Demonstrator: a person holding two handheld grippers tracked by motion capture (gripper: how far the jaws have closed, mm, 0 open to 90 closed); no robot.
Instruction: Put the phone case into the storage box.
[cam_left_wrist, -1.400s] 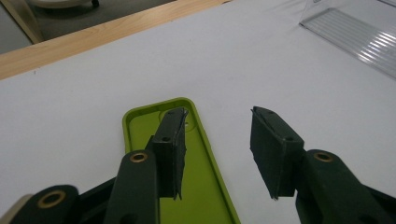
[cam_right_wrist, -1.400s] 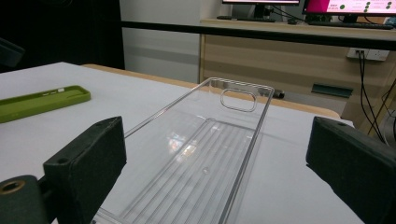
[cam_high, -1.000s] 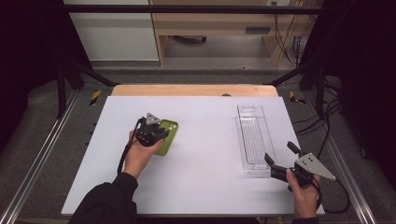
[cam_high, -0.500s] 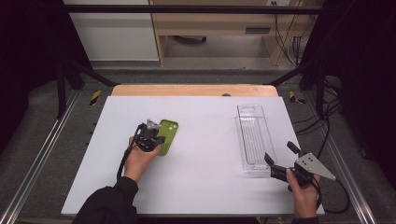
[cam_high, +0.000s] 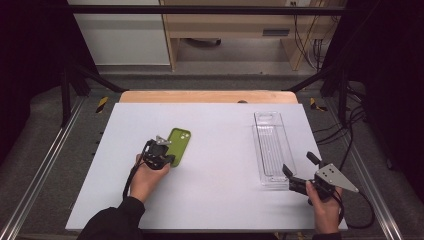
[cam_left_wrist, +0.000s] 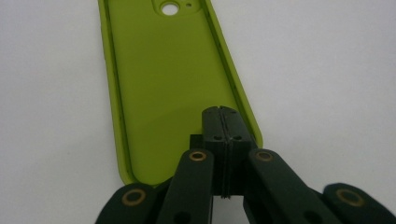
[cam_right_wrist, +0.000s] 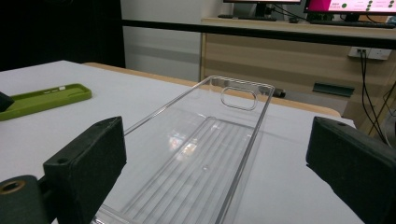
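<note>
Green phone case (cam_left_wrist: 173, 88), no readable writing

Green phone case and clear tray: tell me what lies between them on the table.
Nothing: in the high view the stretch of white table between the green phone case and the clear tray is bare.

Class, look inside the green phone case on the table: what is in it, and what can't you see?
Inside the green phone case there is no phone: just its bare inner shell and camera cutout. The left gripper, jaws shut, sits over its near end and hides that part.
</note>
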